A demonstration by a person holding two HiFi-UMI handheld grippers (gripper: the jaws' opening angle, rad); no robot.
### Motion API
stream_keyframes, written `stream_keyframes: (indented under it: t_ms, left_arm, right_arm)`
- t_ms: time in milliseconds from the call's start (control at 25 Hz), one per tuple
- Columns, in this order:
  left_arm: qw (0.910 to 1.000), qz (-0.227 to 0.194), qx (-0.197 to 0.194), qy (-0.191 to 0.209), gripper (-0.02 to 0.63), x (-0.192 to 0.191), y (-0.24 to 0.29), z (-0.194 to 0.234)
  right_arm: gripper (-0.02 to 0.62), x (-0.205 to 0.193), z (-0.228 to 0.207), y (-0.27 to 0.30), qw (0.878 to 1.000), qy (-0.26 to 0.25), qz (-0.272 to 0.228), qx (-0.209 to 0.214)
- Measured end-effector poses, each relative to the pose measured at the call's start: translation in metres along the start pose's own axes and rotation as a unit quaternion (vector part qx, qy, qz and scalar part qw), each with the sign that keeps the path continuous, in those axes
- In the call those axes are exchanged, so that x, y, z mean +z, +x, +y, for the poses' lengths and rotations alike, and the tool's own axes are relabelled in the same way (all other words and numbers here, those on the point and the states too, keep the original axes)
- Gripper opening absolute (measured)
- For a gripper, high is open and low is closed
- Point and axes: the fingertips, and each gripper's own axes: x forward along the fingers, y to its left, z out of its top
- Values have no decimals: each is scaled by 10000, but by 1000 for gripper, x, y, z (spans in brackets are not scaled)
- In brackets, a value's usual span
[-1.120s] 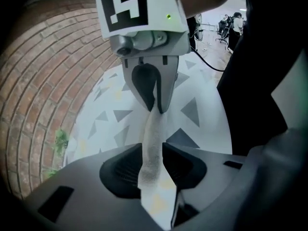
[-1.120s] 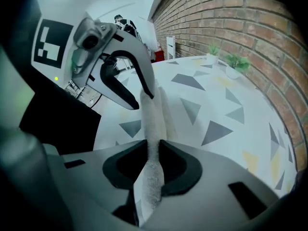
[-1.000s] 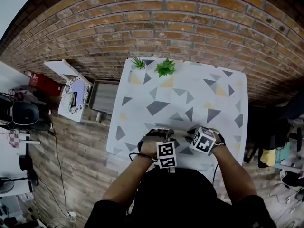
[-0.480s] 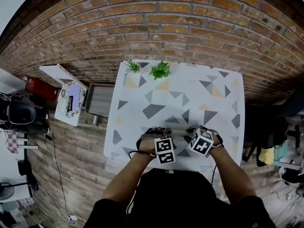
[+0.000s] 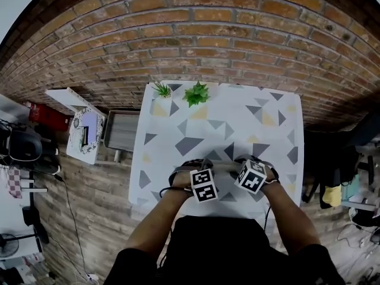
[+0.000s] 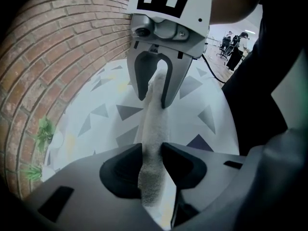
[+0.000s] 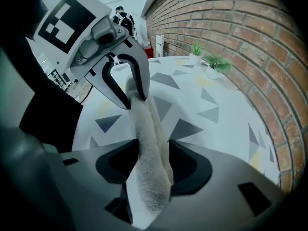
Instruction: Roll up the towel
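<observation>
The left claw (image 6: 153, 150) and right claw (image 7: 149, 153) point steeply down, side by side. The left pinches the towel (image 6: 155, 114). The right's jaws have just been opening, with the towel between them.

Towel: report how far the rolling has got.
Done: the towel looks gathered into a narrow roll spanning both grippers. In hand: the left gripper clamps one end; the right gripper has just been opening its jaws, towel between them. Left: probably release the left end and withdraw.

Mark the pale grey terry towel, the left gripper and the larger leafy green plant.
Pale grey terry towel (image 6: 155, 124): left gripper view, stretch beyond the jaws.
Left gripper (image 6: 151, 150): left gripper view, between its fingertips.
Larger leafy green plant (image 5: 196, 92): head view, leaves.
</observation>
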Motion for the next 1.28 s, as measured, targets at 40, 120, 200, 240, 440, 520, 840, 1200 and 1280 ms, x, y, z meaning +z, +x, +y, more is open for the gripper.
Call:
stream_keyframes:
  t_ms: [40, 120, 200, 240, 440, 520, 840, 1200, 1280]
  left_arm:
    - [10000, -2, -43, -18, 141, 0, 0, 2]
    - [9999, 3, -136, -46, 141, 1, 0, 5]
    - [9997, -23, -219, -87, 140, 2, -1, 10]
    - [9996, -54, -239, -123, 135, 3, -1, 12]
    - [9984, -252, -289, -409, 80, 8, -1, 26]
    - [9987, -261, -183, -409, 81, 9, 1, 31]
    - [9920, -248, 1186, 351, 141, 20, -20, 56]
    - [9963, 67, 765, 396, 110, 0, 1, 38]
    - [9969, 65, 719, 297, 109, -3, 5, 40]
  right_arm:
    - [215, 1, -2, -1, 10000, -15, -2, -16]
    - [210, 1, -6, -4, 10000, 11, -28, 39]
    - [178, 2, -7, -6, 9997, 142, -85, 199]
    - [155, 1, -8, -7, 9993, 221, -113, 264]
    - [81, -2, -17, -8, 9984, 446, -179, 290]
    - [83, -3, -21, -6, 9984, 504, -176, 190]
    - [94, -3, -34, 1, 9982, 586, -130, 41]
    - [163, -5, -44, -17, 9975, 596, -299, -215]
    - [157, -16, -45, -25, 9973, 613, -257, -298]
